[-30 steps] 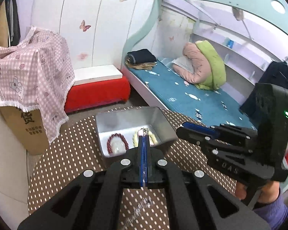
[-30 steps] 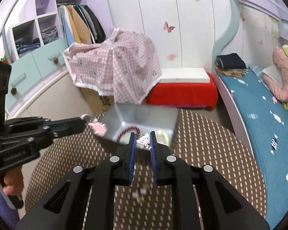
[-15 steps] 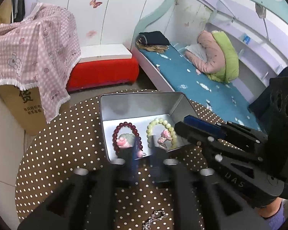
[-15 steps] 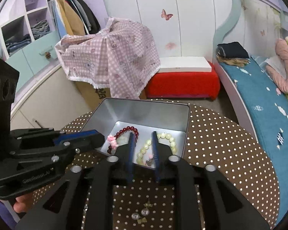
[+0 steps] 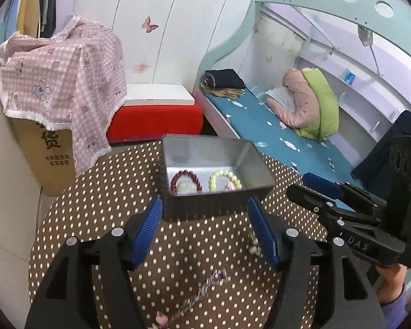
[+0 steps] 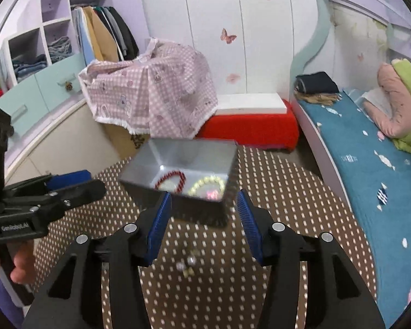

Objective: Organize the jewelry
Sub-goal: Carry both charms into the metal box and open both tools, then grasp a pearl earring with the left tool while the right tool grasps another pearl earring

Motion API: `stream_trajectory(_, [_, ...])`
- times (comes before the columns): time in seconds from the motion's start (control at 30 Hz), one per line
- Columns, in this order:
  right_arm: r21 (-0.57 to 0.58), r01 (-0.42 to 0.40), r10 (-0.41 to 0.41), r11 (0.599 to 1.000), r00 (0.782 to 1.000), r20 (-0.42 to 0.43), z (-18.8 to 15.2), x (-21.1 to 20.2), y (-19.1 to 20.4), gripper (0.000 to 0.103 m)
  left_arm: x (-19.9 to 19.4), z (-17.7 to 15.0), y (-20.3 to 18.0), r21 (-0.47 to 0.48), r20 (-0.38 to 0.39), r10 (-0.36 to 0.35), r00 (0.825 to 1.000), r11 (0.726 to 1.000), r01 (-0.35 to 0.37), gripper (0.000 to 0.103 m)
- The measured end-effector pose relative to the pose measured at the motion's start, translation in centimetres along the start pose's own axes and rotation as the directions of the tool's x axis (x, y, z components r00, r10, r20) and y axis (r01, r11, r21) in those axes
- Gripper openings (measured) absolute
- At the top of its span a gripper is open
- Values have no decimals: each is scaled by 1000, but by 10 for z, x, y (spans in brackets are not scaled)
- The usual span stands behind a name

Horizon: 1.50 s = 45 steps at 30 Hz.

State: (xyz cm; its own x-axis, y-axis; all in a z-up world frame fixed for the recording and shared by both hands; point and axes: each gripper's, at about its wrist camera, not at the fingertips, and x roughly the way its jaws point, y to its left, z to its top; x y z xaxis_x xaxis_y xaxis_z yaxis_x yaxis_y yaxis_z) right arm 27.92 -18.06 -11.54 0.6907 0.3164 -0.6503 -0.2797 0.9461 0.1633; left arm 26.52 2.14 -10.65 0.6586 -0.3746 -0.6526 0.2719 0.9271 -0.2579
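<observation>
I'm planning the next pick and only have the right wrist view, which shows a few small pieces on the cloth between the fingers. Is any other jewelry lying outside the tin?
Observer: Yes. The left wrist view shows a silver chain on the dotted table, in front of the tin.
Operator: Is the left gripper free to take it?
Observer: The left gripper has its jaws wide, having just been opening, with nothing between the pads.
Operator: Anything else near it?
Observer: A small pale beaded piece lies by that gripper's right-hand finger, partly hidden.
</observation>
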Motion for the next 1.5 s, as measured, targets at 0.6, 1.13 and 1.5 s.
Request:
stream_trajectory(0.6, [22, 17, -12, 1000, 977, -213, -46, 61, 8, 32, 25, -46, 10, -43, -95, 47, 994, 998, -51, 63])
stream_trajectory(1.13, [25, 14, -9, 1000, 981, -192, -56, 44, -11, 13, 45, -51, -14, -18, -131, -2, 991, 1000, -1, 63])
stream_trajectory(1.5, [80, 18, -5, 997, 988, -157, -62, 17, -49, 13, 80, -53, -58, 66, -187, 38, 982, 997, -26, 54])
